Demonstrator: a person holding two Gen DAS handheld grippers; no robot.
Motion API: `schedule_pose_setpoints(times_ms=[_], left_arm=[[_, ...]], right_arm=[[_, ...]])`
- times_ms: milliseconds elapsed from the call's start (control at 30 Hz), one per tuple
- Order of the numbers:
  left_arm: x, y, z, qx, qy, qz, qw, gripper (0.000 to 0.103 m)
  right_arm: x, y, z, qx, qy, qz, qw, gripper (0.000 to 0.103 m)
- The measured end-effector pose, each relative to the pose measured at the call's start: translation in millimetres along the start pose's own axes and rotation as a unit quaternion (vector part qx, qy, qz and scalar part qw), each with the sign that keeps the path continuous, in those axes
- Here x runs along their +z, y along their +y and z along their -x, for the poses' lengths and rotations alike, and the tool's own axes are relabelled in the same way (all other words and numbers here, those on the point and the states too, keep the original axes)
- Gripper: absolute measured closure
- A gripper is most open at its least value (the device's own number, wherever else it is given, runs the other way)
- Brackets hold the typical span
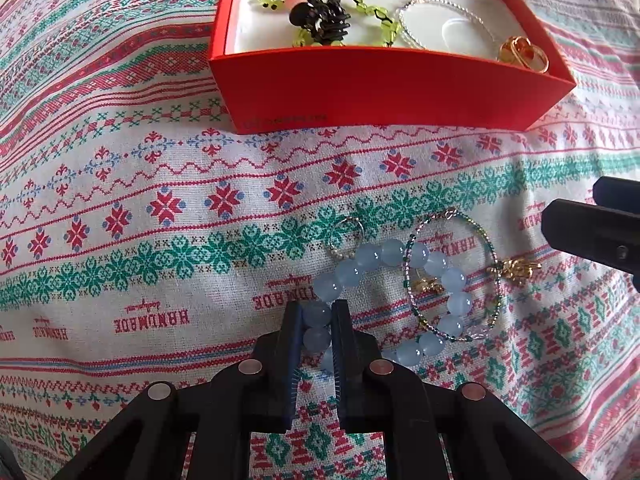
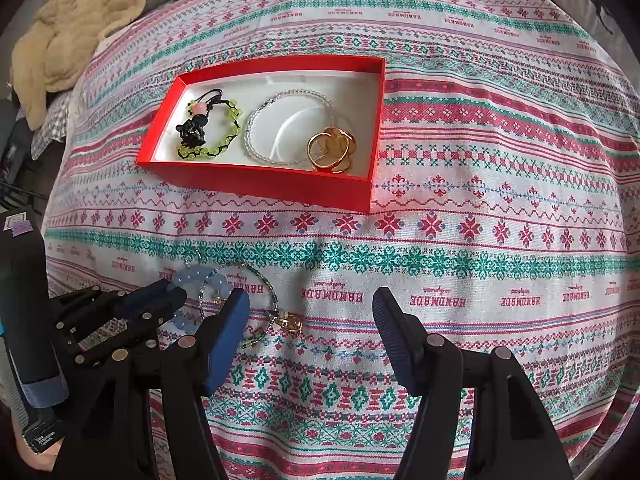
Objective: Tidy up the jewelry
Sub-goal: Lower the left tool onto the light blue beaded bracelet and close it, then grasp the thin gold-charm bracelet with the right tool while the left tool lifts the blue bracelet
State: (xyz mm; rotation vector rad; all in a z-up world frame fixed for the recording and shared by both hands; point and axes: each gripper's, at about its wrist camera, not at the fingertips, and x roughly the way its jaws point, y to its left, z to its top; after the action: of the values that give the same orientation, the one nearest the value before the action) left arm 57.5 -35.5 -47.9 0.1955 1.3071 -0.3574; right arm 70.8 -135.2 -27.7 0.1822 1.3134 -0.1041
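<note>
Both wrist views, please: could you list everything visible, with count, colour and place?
Box: one, red, white inside, on cloth.
Green bead bracelet: one, with black charm, in box, left.
Clear bead bracelet: one, box middle.
Gold rings: gold, count unclear, box right.
Blue bead bracelet: one, on cloth.
Thin beaded bangle: one, green-silver, overlapping it.
Gold earrings: two, by bangle.
Tablecloth: one, patterned.
Blanket: beige, far left.
Left tongs: shut on blue bead bracelet.
Right tongs: open, empty.
</note>
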Motion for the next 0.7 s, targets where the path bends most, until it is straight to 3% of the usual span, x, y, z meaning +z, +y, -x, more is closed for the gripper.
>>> schedule_pose_setpoints(times_ms=[400, 700], left_arm=[[3.7, 38.5, 27.6, 0.017, -0.033, 0.034, 0.9987, 0.094], [12.1, 64.2, 25.7, 0.025, -0.030, 0.044, 0.9983, 0.094]], right_arm=[[3.8, 17.8, -9.0, 0.011, 0.004, 0.014, 1.000, 0.036], [9.9, 45.6, -27.3, 0.037, 0.009, 0.038, 0.999, 0.038]])
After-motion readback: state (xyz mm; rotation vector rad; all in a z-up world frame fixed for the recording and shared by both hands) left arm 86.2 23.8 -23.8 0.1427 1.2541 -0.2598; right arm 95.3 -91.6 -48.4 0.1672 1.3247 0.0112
